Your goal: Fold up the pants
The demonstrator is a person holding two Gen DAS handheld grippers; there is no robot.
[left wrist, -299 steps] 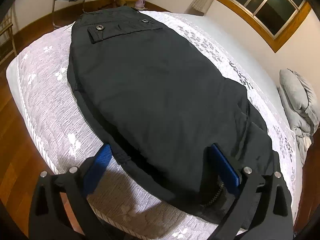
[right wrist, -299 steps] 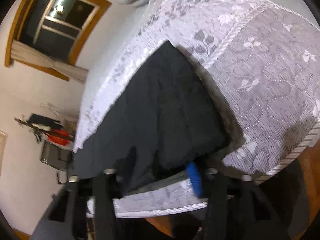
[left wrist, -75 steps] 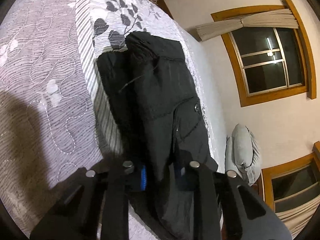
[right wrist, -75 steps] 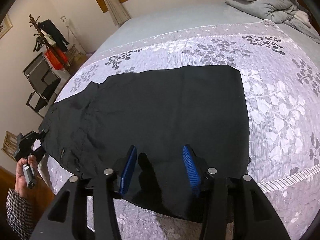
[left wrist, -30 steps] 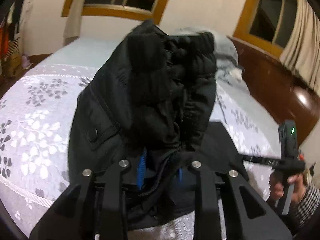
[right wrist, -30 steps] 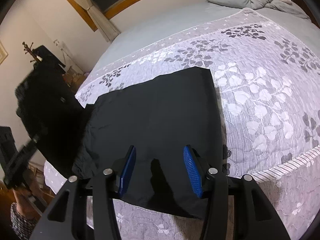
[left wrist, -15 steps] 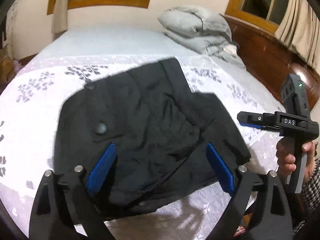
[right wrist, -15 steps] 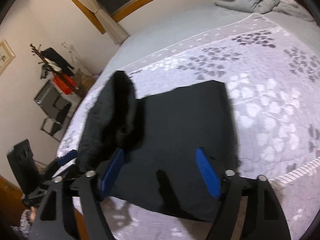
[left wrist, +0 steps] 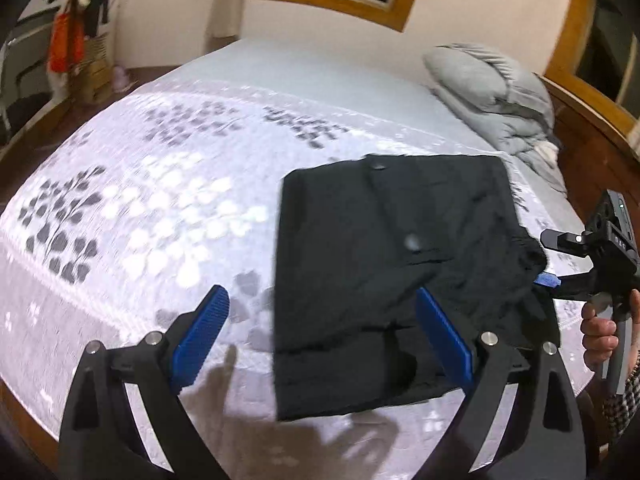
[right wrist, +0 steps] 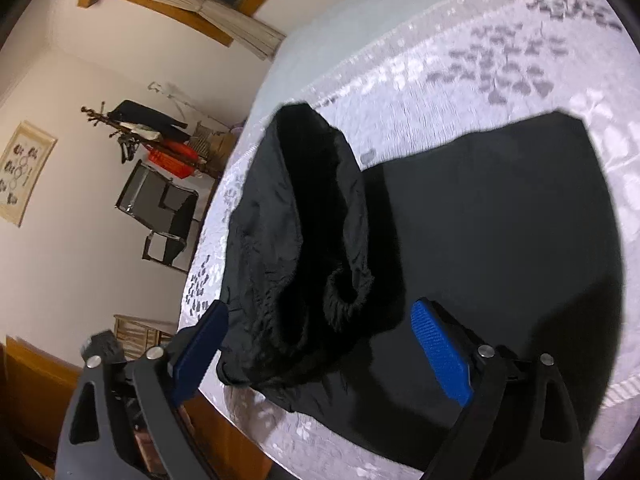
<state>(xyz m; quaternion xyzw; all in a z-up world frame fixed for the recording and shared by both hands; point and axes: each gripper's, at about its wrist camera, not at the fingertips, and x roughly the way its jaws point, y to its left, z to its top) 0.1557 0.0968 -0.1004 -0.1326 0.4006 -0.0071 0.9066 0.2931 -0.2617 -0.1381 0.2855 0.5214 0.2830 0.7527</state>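
Black pants [left wrist: 384, 280] lie folded over on the quilted bed [left wrist: 140, 200], the button-pocket half on top. My left gripper [left wrist: 320, 340] is open and empty, hovering above the pants' near left edge. In the right wrist view the pants [right wrist: 500, 220] show a bunched, raised waist part [right wrist: 304, 240] at their left. My right gripper [right wrist: 320, 344] is open, its jaws on either side of that bunched fabric, not closed on it. The right gripper also shows at the right edge of the left wrist view [left wrist: 560, 276].
A grey folded duvet [left wrist: 492, 84] lies at the bed's far right. A wooden bed frame [left wrist: 592, 108] runs along the right. A chair [right wrist: 164, 216] and a coat rack [right wrist: 148, 132] stand by the wall. The bed's front edge is close below both grippers.
My left gripper let go of the waist half after carrying it over onto the legs, then opened and drew back left. My right gripper opened wider and turned toward the bunched end.
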